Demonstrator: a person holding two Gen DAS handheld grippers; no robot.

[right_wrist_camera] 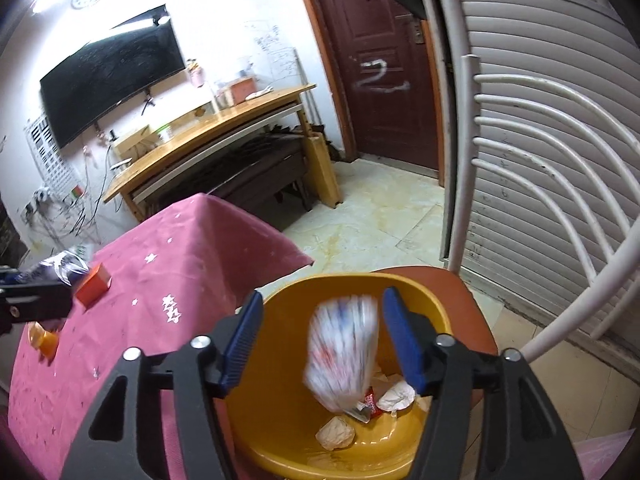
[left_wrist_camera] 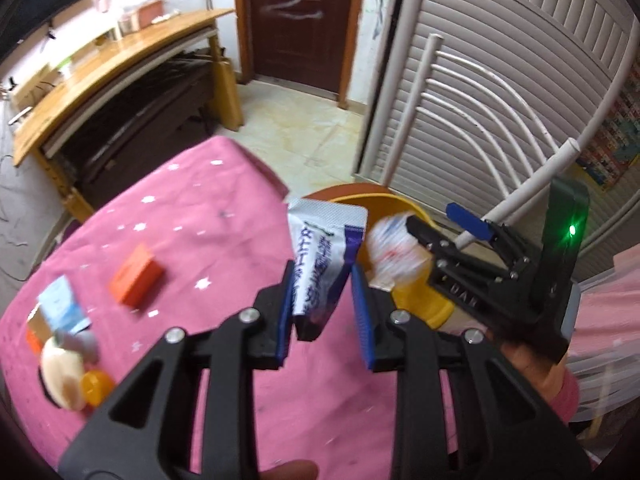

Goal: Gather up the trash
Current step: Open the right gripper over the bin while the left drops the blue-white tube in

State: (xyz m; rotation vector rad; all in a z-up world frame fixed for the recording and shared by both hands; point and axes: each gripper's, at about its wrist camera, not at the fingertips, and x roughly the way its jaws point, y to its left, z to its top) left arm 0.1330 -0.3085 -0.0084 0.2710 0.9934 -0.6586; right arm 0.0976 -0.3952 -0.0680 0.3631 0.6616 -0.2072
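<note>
the left gripper [left_wrist_camera: 320, 304] pinches a flat foil sachet [left_wrist_camera: 320, 264] between its ribbed blue pads, silver-white with blue printed characters and a crimped top edge, held upright above the near right part of the pink table [left_wrist_camera: 192, 216]. the tablecloth is matte fabric dotted with small white stars. on it, to the left, lie an orange rectangular box [left_wrist_camera: 136, 280], a pale blue-and-white packet [left_wrist_camera: 62, 304], a grey cup-like piece [left_wrist_camera: 82, 342], a round cream-coloured item [left_wrist_camera: 60, 376] and a small glossy orange round thing [left_wrist_camera: 96, 388] (blur hides what these last ones are).

the right gripper [right_wrist_camera: 322, 344] hangs over a glossy yellow plastic bin [right_wrist_camera: 420, 300], its jaws spread apart and touching nothing. between them, motion-blurred, is a crinkly white wrapper [right_wrist_camera: 344, 352] with red and blue print, loose in the air over the bin's mouth. at the bin's bottom sit crumpled whitish paper scraps [right_wrist_camera: 336, 434] and a red wrapper piece [right_wrist_camera: 370, 402]. the bin stands on the brown seat of a chair [right_wrist_camera: 472, 296] with a curved white metal-bar back, just to the right of the table. beyond are pale floor tiles, a dark red door and a wooden desk.
</note>
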